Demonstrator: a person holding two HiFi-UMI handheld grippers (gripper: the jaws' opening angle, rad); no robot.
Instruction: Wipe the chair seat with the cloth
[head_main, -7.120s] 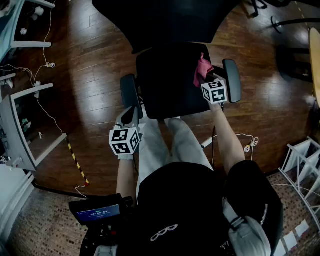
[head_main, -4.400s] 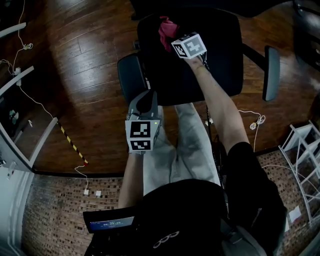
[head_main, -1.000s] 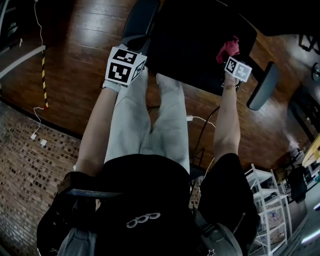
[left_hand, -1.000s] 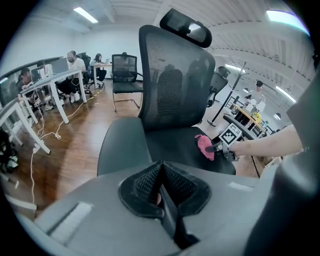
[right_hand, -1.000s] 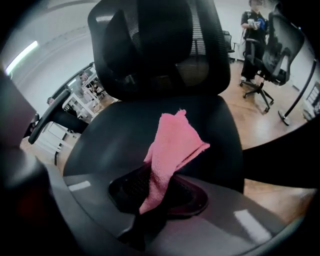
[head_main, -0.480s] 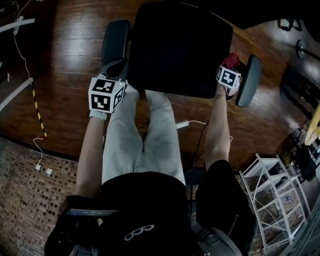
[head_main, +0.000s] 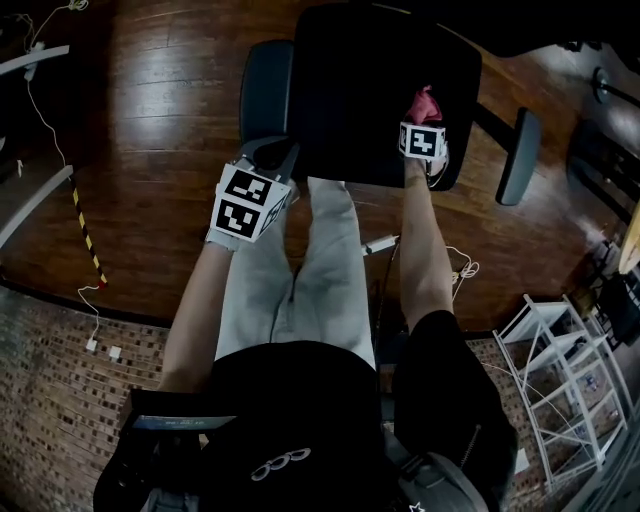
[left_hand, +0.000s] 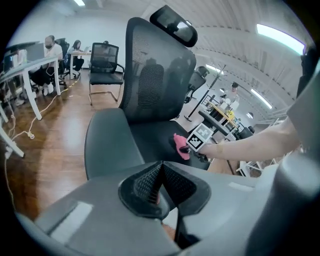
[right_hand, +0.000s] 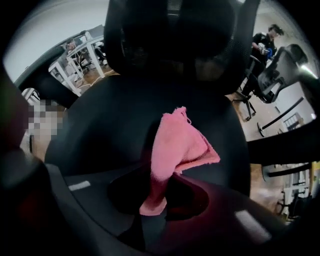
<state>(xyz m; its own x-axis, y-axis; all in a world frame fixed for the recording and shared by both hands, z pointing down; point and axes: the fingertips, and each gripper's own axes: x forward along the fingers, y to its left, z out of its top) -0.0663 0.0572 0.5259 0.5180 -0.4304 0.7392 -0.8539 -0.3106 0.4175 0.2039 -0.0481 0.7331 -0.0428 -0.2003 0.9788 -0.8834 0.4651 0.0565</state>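
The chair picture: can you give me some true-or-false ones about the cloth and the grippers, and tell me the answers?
1. The right gripper holds the cloth. True.
2. The cloth is blue. False: it is pink.
3. The left gripper holds the cloth too. False: its jaws are together with nothing between them, and it is near the chair's armrest.
4. The cloth is over the black seat. True.
5. The floor under the chair is wood. True.
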